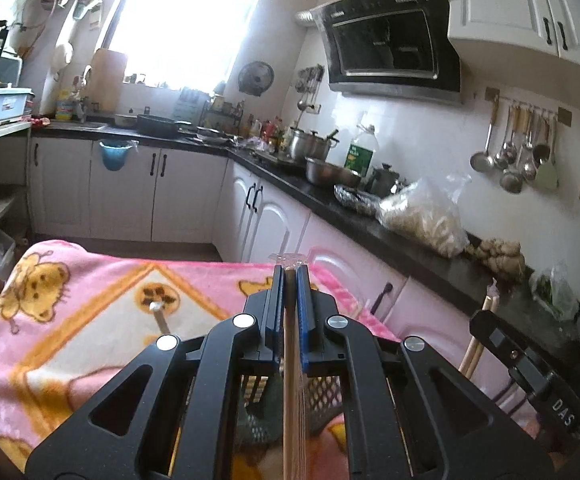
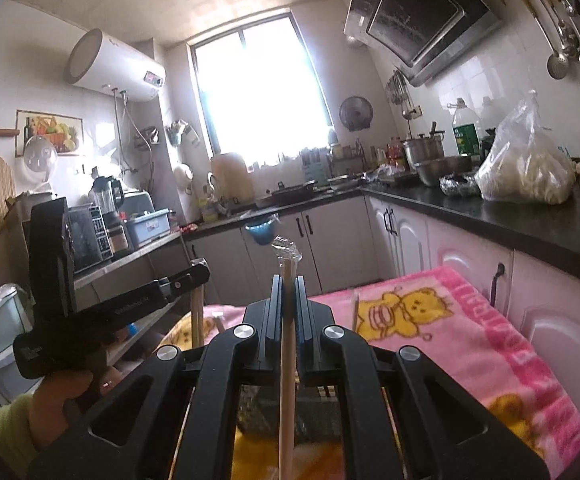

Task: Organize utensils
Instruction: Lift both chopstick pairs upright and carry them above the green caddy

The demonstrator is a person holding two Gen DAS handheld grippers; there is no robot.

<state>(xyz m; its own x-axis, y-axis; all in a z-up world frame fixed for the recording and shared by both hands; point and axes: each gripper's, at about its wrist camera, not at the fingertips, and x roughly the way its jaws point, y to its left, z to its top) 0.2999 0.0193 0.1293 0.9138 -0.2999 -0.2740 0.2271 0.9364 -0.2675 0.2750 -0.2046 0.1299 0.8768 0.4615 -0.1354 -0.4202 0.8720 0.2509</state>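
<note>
Two grippers, left (image 1: 290,270) and right (image 2: 288,278), each pinching my wrapped chopsticks, one pair (image 1: 291,360) left, another (image 2: 287,344) right, above the pink blanket (image 1: 90,312).

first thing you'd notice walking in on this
Each gripper is clamped on a wooden chopstick: the left gripper holds one chopstick dead centre, the right gripper another with a plastic-wrapped tip. Below both lies a pink cartoon-bear blanket, with a dark mesh utensil basket under the fingers. A blown-out bright window fills the far wall.
</note>
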